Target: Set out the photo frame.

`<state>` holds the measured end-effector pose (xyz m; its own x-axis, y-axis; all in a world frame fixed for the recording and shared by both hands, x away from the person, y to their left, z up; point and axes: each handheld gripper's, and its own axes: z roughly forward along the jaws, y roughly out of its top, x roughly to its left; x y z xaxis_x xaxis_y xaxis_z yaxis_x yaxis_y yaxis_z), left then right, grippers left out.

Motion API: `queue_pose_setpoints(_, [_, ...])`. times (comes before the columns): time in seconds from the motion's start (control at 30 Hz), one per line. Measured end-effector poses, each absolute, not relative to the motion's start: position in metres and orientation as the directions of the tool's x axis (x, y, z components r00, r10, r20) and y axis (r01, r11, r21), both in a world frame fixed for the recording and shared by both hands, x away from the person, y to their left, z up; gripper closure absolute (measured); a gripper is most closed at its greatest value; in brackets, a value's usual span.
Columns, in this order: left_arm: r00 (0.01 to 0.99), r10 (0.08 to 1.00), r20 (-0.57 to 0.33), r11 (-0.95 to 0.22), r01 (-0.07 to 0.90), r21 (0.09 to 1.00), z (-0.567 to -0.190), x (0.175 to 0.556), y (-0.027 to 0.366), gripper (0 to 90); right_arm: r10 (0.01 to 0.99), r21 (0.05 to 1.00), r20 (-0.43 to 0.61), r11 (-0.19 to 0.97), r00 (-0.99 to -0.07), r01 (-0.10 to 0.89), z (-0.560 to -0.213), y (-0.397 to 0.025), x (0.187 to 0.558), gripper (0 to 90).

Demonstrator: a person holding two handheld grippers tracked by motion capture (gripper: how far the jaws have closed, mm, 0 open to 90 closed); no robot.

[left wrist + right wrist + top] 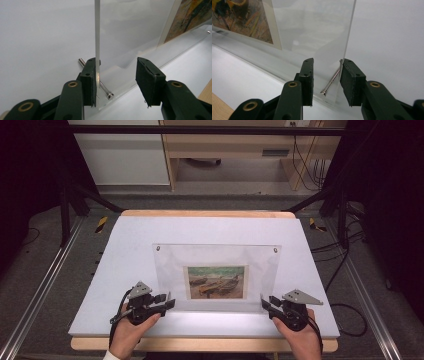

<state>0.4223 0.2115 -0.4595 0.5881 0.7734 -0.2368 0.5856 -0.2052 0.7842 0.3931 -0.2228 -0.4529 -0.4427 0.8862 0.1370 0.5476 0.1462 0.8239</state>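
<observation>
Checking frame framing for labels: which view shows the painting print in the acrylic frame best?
High view: the print shows whole and upright inside the clear acrylic frame, boats readable. Left gripper view catches a slanted sliver of the print at top right. Right gripper view shows a cropped corner at top left, too oblique to read.

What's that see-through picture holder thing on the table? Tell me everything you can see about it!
The clear frame looks like glossy acrylic. It stands upright on the white table, near the front edge. A small boat painting with a pale border sits low in the middle. Silver pins go through its corners. The left claw and right claw are open around its bottom corners, each with one jaw against the sheet.
</observation>
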Motion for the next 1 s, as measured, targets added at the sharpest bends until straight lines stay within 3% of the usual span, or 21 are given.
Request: queue_pose_setpoints(1.0, [0.593, 0.772, -0.228, -0.226, 0.592, 0.773, -0.4595, 0.4192, 0.2099, 50.4, 0.881, 0.813, 0.139, 0.159, -0.453, 0.560, -0.4550, -0.2227, 0.3893, 62.0])
